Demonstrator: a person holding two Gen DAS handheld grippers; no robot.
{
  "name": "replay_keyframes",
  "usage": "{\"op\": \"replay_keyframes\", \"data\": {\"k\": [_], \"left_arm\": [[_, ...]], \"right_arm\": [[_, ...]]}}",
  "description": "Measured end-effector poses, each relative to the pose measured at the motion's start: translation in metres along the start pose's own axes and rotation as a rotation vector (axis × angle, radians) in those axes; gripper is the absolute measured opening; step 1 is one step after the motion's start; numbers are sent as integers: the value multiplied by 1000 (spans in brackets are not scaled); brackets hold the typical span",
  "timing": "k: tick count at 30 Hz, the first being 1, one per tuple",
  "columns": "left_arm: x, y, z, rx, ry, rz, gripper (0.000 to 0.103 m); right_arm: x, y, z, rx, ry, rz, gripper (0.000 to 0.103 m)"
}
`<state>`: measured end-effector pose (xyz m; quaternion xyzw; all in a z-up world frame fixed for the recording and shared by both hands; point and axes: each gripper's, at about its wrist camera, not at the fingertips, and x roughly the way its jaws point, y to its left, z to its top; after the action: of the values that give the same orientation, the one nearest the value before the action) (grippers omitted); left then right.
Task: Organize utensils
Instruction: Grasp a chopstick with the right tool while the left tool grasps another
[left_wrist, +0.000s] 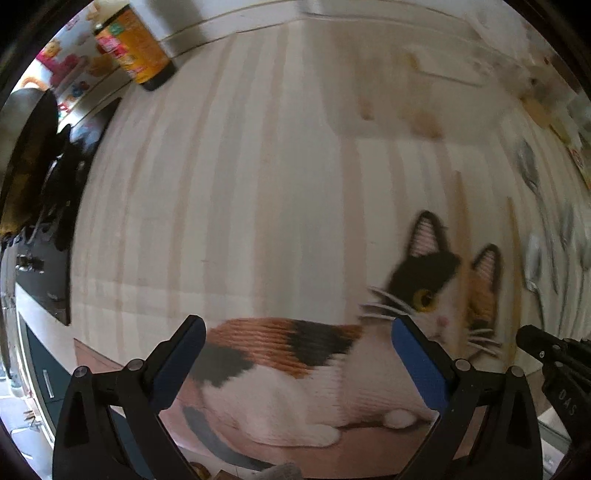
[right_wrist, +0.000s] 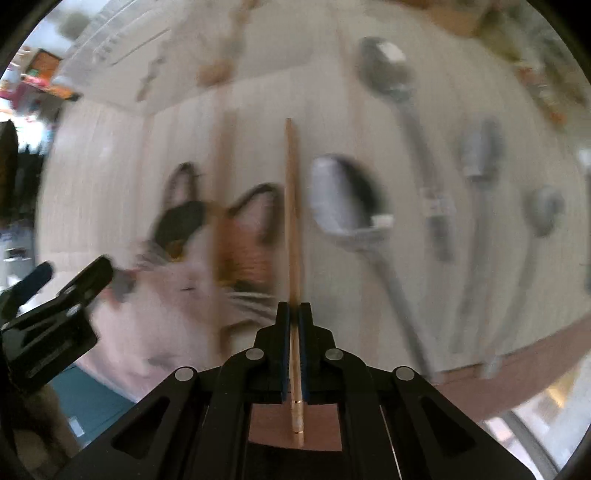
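Observation:
My right gripper (right_wrist: 294, 314) is shut on a wooden chopstick (right_wrist: 291, 206) that points straight ahead, above a cat-print mat (right_wrist: 155, 295). A second chopstick (right_wrist: 221, 177) lies blurred on the mat to its left. Several metal spoons lie to the right, among them a large spoon (right_wrist: 347, 199) and a long spoon (right_wrist: 399, 85). My left gripper (left_wrist: 299, 343) is open and empty over the cat picture (left_wrist: 295, 369). It also shows at the left edge of the right wrist view (right_wrist: 55, 295). The spoons show blurred at the right of the left wrist view (left_wrist: 535, 258).
An orange-labelled jar (left_wrist: 136, 48) stands at the far left of the striped table (left_wrist: 240, 166). Dark objects (left_wrist: 55, 192) lie off the table's left edge. Blurred packages (left_wrist: 554, 110) sit at the far right. The right gripper's body (left_wrist: 554, 362) shows at lower right.

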<state>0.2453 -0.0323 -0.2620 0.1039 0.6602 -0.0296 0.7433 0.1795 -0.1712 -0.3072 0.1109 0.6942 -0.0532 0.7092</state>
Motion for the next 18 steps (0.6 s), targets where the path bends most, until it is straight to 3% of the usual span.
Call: {"op": "replay_keyframes", "data": {"k": [4, 9, 12, 13, 14, 16, 18], "left_arm": [[6, -31, 2, 42, 35, -62, 101], [16, -70, 2, 117, 65, -122, 83], [12, -80, 1, 150, 38, -140, 62], [10, -81, 0, 157, 34, -148, 51], [8, -81, 0, 161, 26, -149, 28], [5, -77, -1, 160, 29, -142, 5], [6, -64, -2, 131, 45, -141, 5]], "right_arm": [[-4, -28, -9, 49, 11, -13, 0], [-7, -60, -20, 152, 17, 27, 0], [-11, -73, -25, 189, 15, 56, 1], [-13, -78, -27, 193, 14, 54, 1], [-14, -80, -29, 195, 10, 59, 2], [-13, -89, -33, 192, 7, 71, 4], [-17, -91, -35, 188, 5, 88, 7]]}}
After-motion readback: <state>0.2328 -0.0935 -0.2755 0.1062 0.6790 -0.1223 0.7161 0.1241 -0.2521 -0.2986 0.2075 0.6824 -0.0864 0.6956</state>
